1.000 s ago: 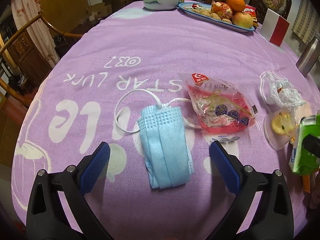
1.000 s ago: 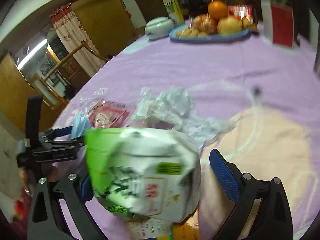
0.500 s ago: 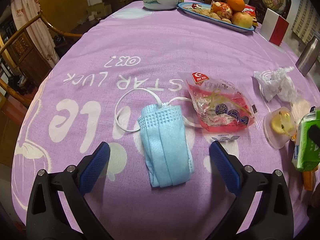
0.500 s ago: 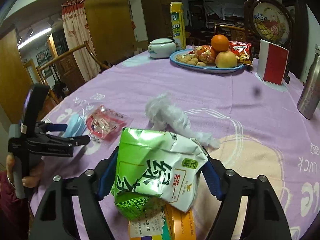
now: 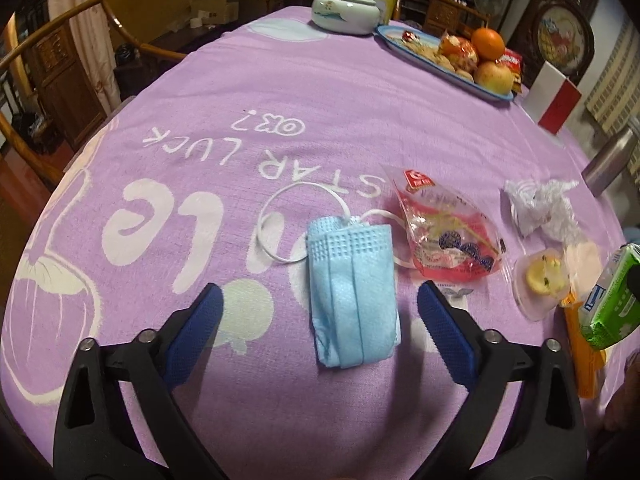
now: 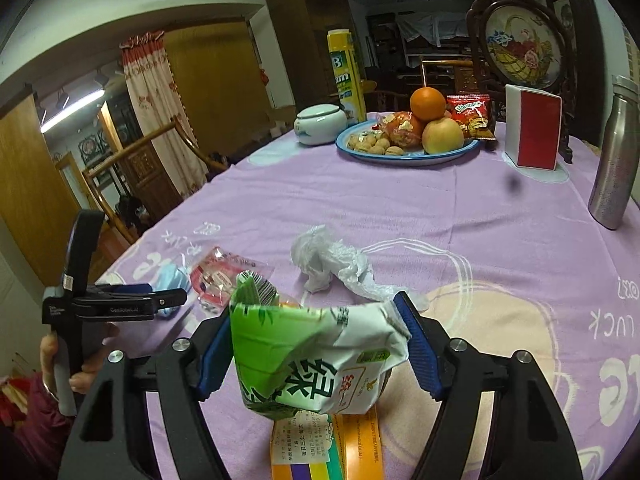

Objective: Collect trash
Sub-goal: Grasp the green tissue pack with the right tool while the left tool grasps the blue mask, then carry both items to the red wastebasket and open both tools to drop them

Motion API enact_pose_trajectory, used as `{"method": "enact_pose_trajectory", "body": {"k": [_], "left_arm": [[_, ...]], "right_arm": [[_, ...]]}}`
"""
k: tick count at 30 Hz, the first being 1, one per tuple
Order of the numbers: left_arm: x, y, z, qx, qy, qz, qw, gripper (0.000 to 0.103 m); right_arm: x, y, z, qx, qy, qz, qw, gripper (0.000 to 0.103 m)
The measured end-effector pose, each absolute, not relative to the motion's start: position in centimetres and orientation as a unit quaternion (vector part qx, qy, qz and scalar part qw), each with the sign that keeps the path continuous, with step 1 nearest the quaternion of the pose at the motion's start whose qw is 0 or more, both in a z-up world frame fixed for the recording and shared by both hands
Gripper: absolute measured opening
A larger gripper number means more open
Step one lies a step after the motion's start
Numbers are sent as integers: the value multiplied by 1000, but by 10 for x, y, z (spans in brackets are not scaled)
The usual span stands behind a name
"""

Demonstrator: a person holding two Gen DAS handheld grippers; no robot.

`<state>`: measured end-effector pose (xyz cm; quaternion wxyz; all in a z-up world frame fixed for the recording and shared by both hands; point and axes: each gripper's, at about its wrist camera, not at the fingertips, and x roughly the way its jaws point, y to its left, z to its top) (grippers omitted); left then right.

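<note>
Left gripper (image 5: 320, 312) over purple tablecloth (image 5: 248, 92), jaws closing, pads clear of folded blue face mask (image 5: 352, 292) lying between them. Red snack wrapper (image 5: 444, 236) at 2 o'clock from mask, touching ear loop. Crumpled white plastic (image 5: 540, 208) farther toward 3 o'clock. Right gripper (image 6: 316, 340) clamped on green-and-white snack bag (image 6: 312, 364), pads pressing both sides, bag lifted above orange leaflet (image 6: 360, 444). Fruit plate (image 6: 404, 158) at 12 o'clock, steel bottle (image 6: 612, 152) at 2 o'clock.

A home dining room is being indicated by a cloth-covered worktop (image 6: 500, 216), a fruit plate (image 6: 404, 157), carved wooden chairs (image 5: 52, 64) and curtains (image 6: 154, 108).
</note>
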<state>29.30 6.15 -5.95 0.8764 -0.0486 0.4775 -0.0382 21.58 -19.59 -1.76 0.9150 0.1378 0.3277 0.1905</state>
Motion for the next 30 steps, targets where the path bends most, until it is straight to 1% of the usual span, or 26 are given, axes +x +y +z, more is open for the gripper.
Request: {"method": "enact_pose_trajectory", "body": {"k": [1,3,4,6,8,9,16,30], "left_arm": [[292,62,-59,-50,475,-39,878,85],[290,60,-57,-46,469,-44,881,68],[289,58,-56,-43,467,-47,882,63],[286,53,-56,-37,464,-63,883,48],[285,51,-55,-36,462,-76,883,41],[284,51,-55,-39,460,-79,883,39],[268,71,-45,-83,454,-78,884,37],[190,83,25,-69,392,-77,914,37]], "right_arm": [[215,-197,-17,141,326,191,915,73],[213,-200,-15,145,320,189,917,72],[212,-201,-14,145,317,188,918,71],[210,-201,-13,145,313,188,919,71],[209,-202,-11,146,309,188,921,71],[207,-203,-10,147,306,190,921,71],[198,-214,1,168,278,201,924,71],[154,-220,25,209,246,225,919,70]]}}
